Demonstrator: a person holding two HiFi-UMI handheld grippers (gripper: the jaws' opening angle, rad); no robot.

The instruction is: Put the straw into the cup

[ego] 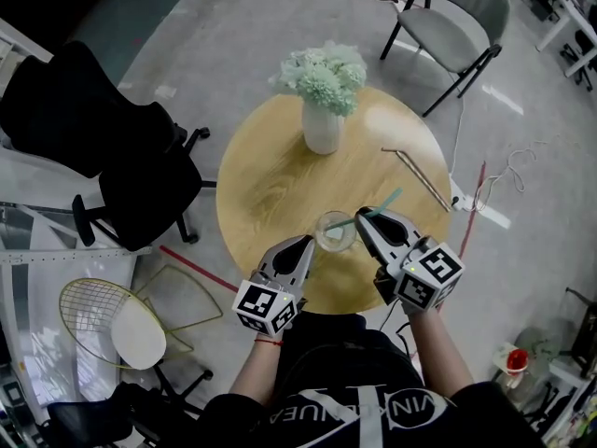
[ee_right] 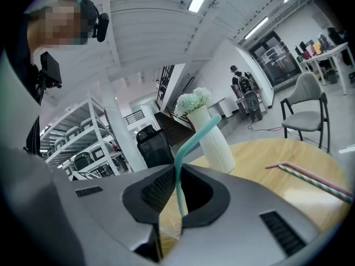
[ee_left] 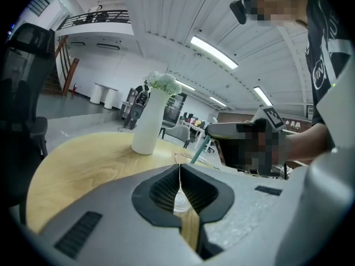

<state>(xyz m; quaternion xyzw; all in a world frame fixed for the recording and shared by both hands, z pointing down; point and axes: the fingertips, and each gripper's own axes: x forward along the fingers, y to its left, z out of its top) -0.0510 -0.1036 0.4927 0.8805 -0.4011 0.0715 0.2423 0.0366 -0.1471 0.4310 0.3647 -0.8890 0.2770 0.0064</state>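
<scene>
A clear cup (ego: 334, 236) stands near the front edge of the round wooden table (ego: 270, 185). My left gripper (ego: 311, 242) is at the cup's left side, jaws closed on its rim. In the left gripper view the cup (ee_left: 178, 201) shows as clear glass behind the closed left gripper (ee_left: 179, 173). My right gripper (ego: 362, 216) is shut on a teal bent straw (ego: 384, 203) just right of the cup. The straw slants down to the left, with its lower end over the cup's mouth. In the right gripper view the straw (ee_right: 191, 140) rises from between the right gripper (ee_right: 178, 170).
A white vase of pale flowers (ego: 323, 124) stands mid-table, behind the cup. Two more straws (ego: 416, 176) lie at the table's right. A black office chair (ego: 121, 157) is to the left, a grey chair (ego: 462, 26) behind, and a wire chair (ego: 112, 320) at the lower left.
</scene>
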